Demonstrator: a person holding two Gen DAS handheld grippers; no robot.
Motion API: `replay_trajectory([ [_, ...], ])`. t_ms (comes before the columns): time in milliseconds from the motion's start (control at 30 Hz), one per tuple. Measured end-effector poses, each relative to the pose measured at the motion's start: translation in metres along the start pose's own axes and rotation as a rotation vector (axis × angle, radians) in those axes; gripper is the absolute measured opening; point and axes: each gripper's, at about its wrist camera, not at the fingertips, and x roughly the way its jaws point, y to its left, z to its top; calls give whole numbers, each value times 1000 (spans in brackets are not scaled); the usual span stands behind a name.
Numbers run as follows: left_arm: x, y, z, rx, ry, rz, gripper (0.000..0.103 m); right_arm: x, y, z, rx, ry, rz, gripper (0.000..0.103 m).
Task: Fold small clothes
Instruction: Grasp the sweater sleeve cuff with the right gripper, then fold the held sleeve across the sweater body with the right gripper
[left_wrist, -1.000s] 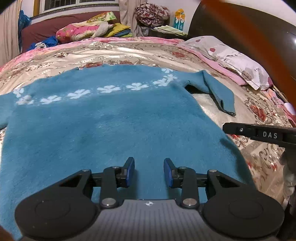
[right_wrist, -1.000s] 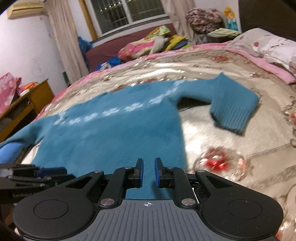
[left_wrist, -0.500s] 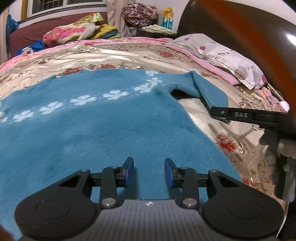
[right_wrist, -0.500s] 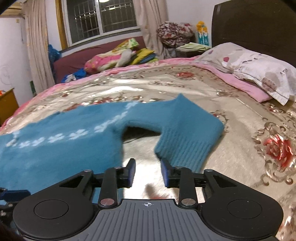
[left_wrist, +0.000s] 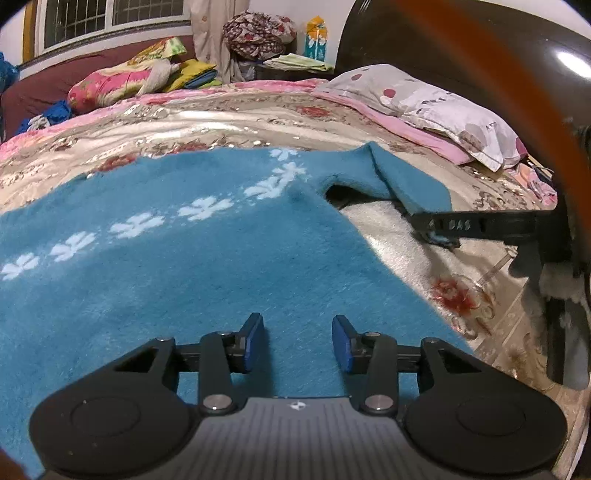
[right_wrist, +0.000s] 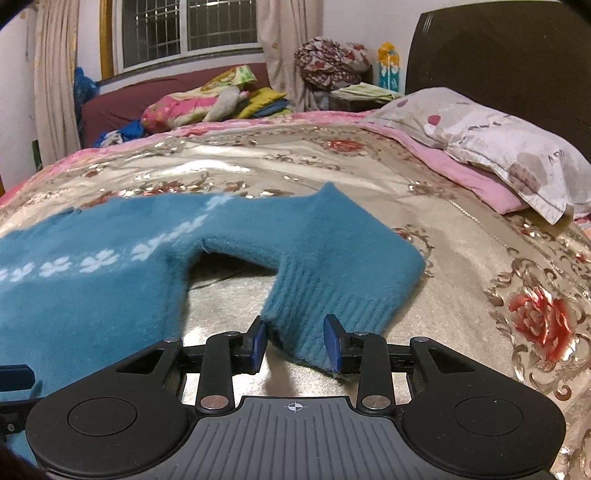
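Looking along the left gripper (left_wrist: 298, 341), I see its blue pads spread with nothing between them, the jaws having just been opening, poised over the lower body of the fuzzy teal knitted sweater with a band of pale flowers (left_wrist: 177, 266), spread flat on the shiny floral bedspread (left_wrist: 236, 122). From here the sweater's sleeve (left_wrist: 410, 181) lies well off to the upper right, where the right gripper (left_wrist: 439, 230) reaches in at its cuff end, so the right hand is plainly the nearer one

Turning to the right wrist view, the ribbed cuff (right_wrist: 325, 306) sits between the right gripper's pads, which have just been closing. One pad touches the cuff's corner, yet I cannot tell if they pinch it. Its long axis runs away up and left towards the shoulder, so I judge the fold would carry it leftward over the body
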Motion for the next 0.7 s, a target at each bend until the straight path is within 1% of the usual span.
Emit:
replay_trajectory([
  [33, 0, 2, 0, -4, 1, 0, 46, 0, -2, 1, 6, 1, 2, 26],
  [100, 0, 6, -1, -14, -1, 0, 47, 2, -3, 3, 16, 3, 9, 13],
  [133, 0, 8, -1, -19, -3, -2, 47, 3, -4, 4, 23, 5, 11, 10],
  [167, 0, 9, -1, -22, -6, -3, 47, 3, -5, 5, 39, 7, 20, 8],
  [300, 1, 12, -1, -20, -19, -12, 47, 0, -14, 13, 133, 17, 68, 7],
  [367, 0, 15, -3, -16, -20, -15, 47, -3, -22, 17, 220, 28, 126, 7],
  [467, -8, 23, -8, 11, -22, -2, 48, -8, -38, 23, 401, 48, 265, 7],
  [533, -14, 31, -11, 12, -24, 11, 48, -12, -44, 26, 492, 56, 340, 7],
  [633, -24, 45, -17, 0, -37, 23, 48, -15, -42, 30, 583, 69, 430, 7],
  [700, -32, 54, -25, 9, -49, 42, 48, -13, -33, 33, 627, 86, 487, 7],
])
